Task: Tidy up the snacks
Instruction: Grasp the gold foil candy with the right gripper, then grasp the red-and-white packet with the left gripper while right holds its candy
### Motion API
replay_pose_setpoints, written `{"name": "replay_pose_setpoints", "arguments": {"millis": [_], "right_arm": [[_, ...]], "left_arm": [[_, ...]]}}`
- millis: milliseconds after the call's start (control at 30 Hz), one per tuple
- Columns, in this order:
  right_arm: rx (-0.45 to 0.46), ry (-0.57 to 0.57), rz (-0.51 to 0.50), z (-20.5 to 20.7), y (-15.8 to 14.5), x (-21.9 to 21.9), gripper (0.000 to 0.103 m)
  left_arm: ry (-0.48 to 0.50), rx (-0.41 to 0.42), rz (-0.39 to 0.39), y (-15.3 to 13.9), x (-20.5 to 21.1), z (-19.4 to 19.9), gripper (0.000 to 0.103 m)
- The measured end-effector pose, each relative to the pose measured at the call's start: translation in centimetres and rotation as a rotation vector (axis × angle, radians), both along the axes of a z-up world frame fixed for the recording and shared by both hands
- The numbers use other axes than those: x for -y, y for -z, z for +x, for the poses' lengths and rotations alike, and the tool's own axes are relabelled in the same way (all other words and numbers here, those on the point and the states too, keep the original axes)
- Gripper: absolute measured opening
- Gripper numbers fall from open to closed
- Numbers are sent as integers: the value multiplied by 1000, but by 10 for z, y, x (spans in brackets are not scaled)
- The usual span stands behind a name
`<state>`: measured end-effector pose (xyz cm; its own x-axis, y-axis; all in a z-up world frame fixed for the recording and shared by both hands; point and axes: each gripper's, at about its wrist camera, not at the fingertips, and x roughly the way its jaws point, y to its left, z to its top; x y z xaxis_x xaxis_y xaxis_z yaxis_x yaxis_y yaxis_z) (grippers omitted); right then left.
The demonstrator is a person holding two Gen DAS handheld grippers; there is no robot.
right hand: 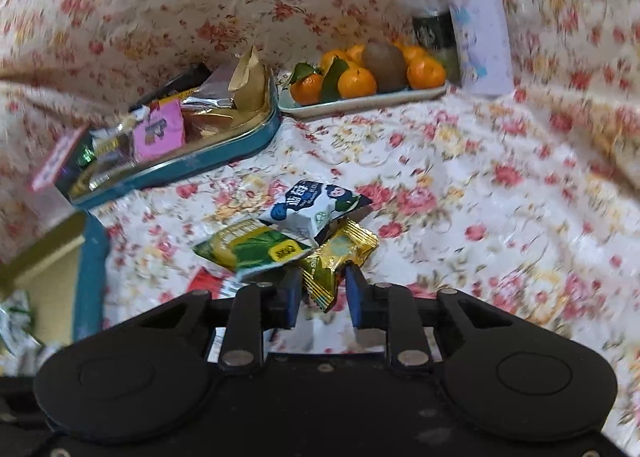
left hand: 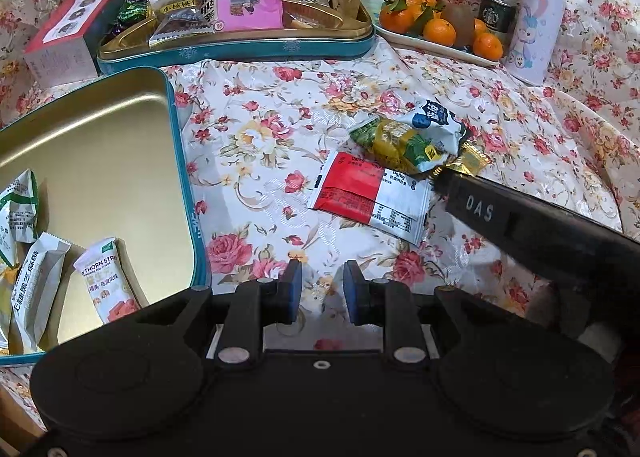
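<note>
While the left gripper (left hand: 319, 285) hovers narrowly parted and empty, the right gripper (right hand: 320, 291) pinches a gold packet (right hand: 334, 261); tin (left hand: 192, 197) at nine o'clock.

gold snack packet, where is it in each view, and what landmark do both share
Left wrist view: gold packet right of centre, mostly hidden under the green packet, beside the right gripper.
Right wrist view: low centre, its tail between the right gripper's fingers.
Shared landmark: the fruit tray at the back.

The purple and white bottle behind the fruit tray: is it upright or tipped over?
Upright. The purple and white bottle stands on its base, lid on top.
</note>
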<state>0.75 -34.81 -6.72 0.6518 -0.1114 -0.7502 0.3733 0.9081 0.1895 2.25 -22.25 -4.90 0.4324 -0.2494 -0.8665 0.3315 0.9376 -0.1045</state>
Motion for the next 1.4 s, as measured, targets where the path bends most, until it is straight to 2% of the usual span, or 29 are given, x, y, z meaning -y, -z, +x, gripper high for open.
{"name": "replay_pose_setpoints", "arguments": {"millis": [133, 267, 433, 633, 700, 767, 900, 1100, 1400], "right_arm": [[-18, 45, -109, -8, 1, -2, 21], [3, 102, -142, -15, -4, -1, 29], [66, 132, -33, -14, -7, 13, 39], [57, 123, -15, 5, -2, 21, 41], [24, 99, -50, 13, 4, 18, 39], [17, 71, -105, 16, 7, 13, 22], [38, 20, -169, 7, 10, 9, 20], [74, -11, -336, -11, 18, 8, 20], [128, 8, -224, -12, 23, 29, 21]], "left_arm": [[7, 5, 8, 1, 1, -1, 33], [15, 12, 19, 1, 2, -2, 33], [16, 12, 15, 1, 0, -2, 33], [15, 17, 13, 1, 1, -3, 33], [8, 7, 5, 1, 0, -1, 33], [-3, -9, -11, -1, -2, 2, 33], [-22, -19, -29, -5, -2, 7, 33], [-37, -25, -56, -14, 5, 19, 33], [-119, -46, -96, -25, 24, 48, 33]]}}
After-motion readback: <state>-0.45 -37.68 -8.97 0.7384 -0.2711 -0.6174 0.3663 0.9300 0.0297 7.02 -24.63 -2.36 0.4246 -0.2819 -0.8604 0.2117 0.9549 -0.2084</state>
